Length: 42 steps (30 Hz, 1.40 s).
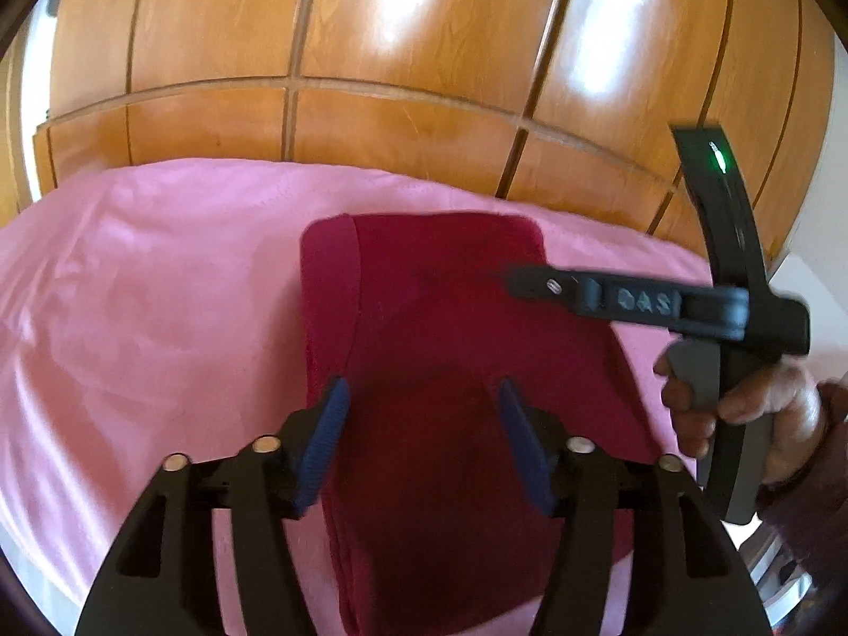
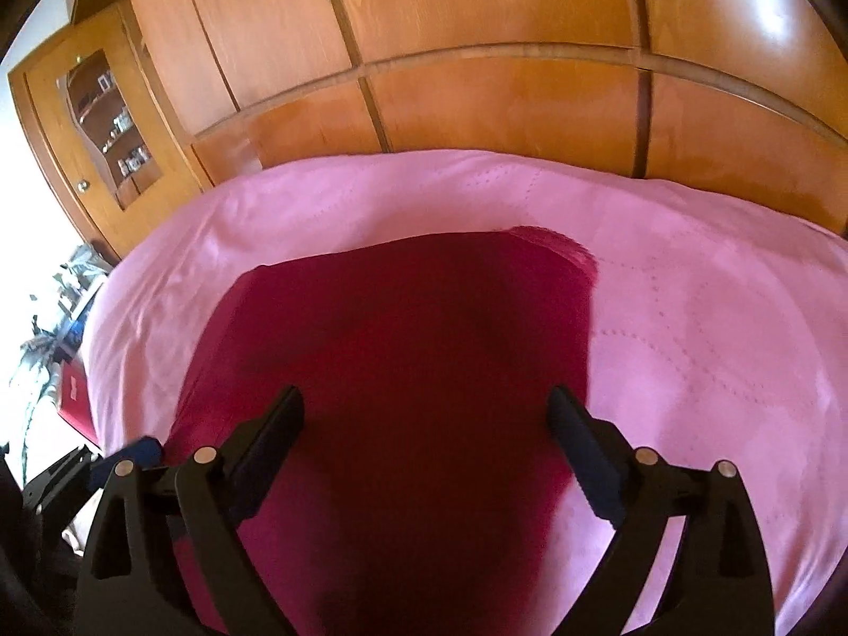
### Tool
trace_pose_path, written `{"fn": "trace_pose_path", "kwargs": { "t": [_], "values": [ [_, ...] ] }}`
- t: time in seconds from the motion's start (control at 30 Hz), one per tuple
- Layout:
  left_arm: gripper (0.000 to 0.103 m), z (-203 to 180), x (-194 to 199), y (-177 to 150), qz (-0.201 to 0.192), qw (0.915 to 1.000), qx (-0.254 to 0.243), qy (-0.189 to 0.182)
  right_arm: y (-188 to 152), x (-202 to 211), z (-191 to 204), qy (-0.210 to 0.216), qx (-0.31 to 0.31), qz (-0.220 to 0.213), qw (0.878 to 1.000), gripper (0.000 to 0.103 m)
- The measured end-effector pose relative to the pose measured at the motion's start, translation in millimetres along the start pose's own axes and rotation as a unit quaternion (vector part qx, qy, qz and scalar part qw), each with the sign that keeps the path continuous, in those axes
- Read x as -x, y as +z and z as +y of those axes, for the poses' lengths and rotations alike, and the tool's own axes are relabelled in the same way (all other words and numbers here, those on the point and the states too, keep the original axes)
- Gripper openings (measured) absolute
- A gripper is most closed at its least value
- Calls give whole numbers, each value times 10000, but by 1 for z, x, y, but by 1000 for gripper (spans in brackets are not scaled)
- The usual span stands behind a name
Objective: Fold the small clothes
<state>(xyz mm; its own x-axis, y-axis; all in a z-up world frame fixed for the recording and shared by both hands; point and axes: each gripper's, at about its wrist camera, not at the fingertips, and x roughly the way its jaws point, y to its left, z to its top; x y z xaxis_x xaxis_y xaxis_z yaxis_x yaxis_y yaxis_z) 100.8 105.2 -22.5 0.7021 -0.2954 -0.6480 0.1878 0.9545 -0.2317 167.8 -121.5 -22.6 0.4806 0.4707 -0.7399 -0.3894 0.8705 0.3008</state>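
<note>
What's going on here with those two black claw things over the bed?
A person is folding a small dark red garment laid on a pink bedspread, using a hand-held gripper in each hand. The left gripper and the right gripper both hang over the cloth with jaws open, gripping nothing. The garment already looks partly folded, with a doubled edge along one side. A hand holds the right tool's handle, and a wooden wardrobe stands behind the bed.

Both wrist cameras look steeply down, close over the dark red garment (image 1: 450,328) on the pink bedspread (image 2: 689,275), toward the wooden wardrobe (image 1: 424,26).
</note>
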Motion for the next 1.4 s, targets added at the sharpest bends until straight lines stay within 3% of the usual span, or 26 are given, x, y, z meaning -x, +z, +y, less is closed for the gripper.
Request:
{"fn": "trace_pose_path", "kwargs": {
  "t": [0.13,0.4,0.6,0.67,0.7,0.8,0.93,1.13,1.4],
  "values": [
    [75,16,17,5,-192,9994,291,-82,-17,14,-21,377,-375,74,9986,94],
    [76,47,-22,-1,681,9923,895,-522,-41,11,-47,1195,-1043,283,9869,91],
    [76,71,-47,-17,993,9772,1356,-1297,-38,-7,-46,1557,-1163,394,9801,81],
    [66,72,-49,-20,926,9741,1362,-1552,-36,-15,-45,1611,-1207,442,9785,79],
    [56,71,-51,-21,910,9719,1353,-1696,-35,-17,-43,1578,-1201,453,9791,73],
    [45,71,-52,-23,829,9689,1381,-1878,-32,-9,-34,1408,-1025,400,9839,59],
    [38,74,-43,-20,652,9586,1573,-2283,-25,11,-19,1255,-595,278,9899,46],
    [38,41,-28,13,322,9490,1368,-2823,1,70,-36,1129,-406,-327,9922,44],
    [38,-61,-68,91,225,9462,558,-3178,24,119,-116,381,-714,-1017,9915,46]
  ]
}}
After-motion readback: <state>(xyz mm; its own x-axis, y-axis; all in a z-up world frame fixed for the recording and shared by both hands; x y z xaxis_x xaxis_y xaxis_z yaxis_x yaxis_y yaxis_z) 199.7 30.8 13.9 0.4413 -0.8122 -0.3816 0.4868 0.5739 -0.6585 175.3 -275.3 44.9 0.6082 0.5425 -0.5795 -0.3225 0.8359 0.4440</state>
